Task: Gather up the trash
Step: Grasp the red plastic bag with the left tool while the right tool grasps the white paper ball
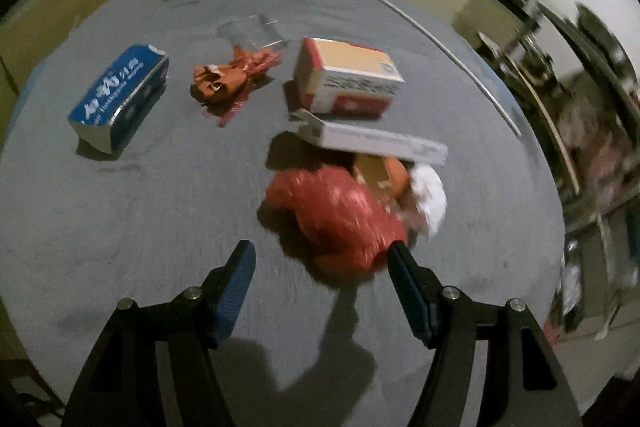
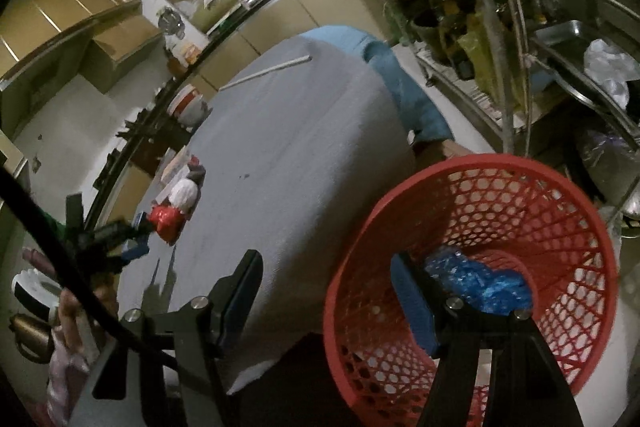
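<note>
Left view: left gripper [image 1: 321,259] jaws spread, empty, over grey surface [image 1: 120,207]; red bag [image 1: 332,215] just ahead, perhaps touching boxes [image 1: 348,79].
Right view: right gripper [image 2: 326,273] jaws spread, empty; blue wrapper [image 2: 480,281] inside red basket [image 2: 560,367].

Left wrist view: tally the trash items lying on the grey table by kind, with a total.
Boxes: 3 (blue box, tan-and-red box, long white box)
Crumpled bags or wrappers: 2 (orange wrapper, red bag)
Crumpled white paper: 1
Total: 6
</note>
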### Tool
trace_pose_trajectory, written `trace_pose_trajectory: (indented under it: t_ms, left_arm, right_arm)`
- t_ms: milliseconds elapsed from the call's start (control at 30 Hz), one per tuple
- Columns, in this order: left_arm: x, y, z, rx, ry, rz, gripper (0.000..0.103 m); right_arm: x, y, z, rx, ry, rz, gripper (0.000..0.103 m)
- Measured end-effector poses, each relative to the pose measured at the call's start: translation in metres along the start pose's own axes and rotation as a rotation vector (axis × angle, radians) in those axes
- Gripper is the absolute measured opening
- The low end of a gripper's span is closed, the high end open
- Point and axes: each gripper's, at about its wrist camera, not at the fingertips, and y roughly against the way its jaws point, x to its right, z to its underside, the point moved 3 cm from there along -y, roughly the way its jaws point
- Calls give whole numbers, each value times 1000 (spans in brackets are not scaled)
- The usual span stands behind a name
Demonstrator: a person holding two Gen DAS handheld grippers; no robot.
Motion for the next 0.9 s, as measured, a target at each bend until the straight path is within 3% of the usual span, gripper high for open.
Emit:
trace_pose_trajectory:
  t_ms: [267, 333, 400, 467, 900]
  left_arm:
    - [0, -30, -18, -46, 114, 84, 69]
    - [0, -36, -19, -50, 119, 100, 64]
    - [0, -37, -19, -39, 113, 119, 53]
    - [-1, -36, -18, -40, 104, 126, 52]
    - [-26, 13, 15, -40, 30, 134, 48]
  right_arm:
    - [-25, -22, -2, -39, 55, -25, 70]
    - [-34, -27, -4, -47, 74, -36, 70]
    - [-44, -33, -6, -51, 93, -46, 70]
    - [-55, -38, -9, -53, 111, -58, 70]
    - [-164, -123, -40, -92, 264, -179, 70]
